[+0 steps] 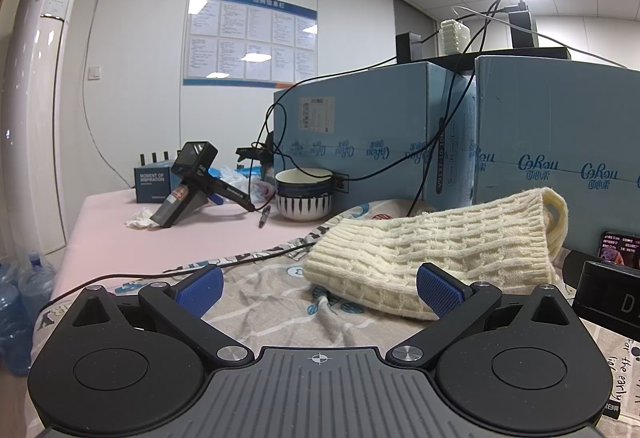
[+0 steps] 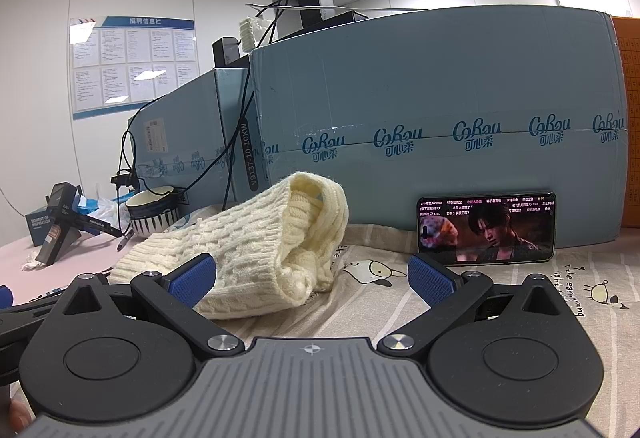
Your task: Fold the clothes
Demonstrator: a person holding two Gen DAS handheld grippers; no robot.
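Observation:
A cream cable-knit sweater (image 1: 436,246) lies folded in a thick bundle on a cartoon-printed sheet (image 1: 272,286). It also shows in the right wrist view (image 2: 256,250), with its open end facing right. My left gripper (image 1: 320,288) is open and empty, low over the sheet just in front of the sweater's ribbed hem. My right gripper (image 2: 312,278) is open and empty, with its left fingertip (image 2: 192,274) in front of the sweater's near edge. The right gripper's body shows at the left wrist view's right edge (image 1: 608,298).
Large blue cardboard boxes (image 2: 440,118) stand behind the sweater. A phone (image 2: 486,228) playing video leans on them. A striped bowl (image 1: 304,194), a pen (image 1: 265,216), a spare gripper device (image 1: 192,182), tissue and cables lie on the pink table (image 1: 192,234) to the left.

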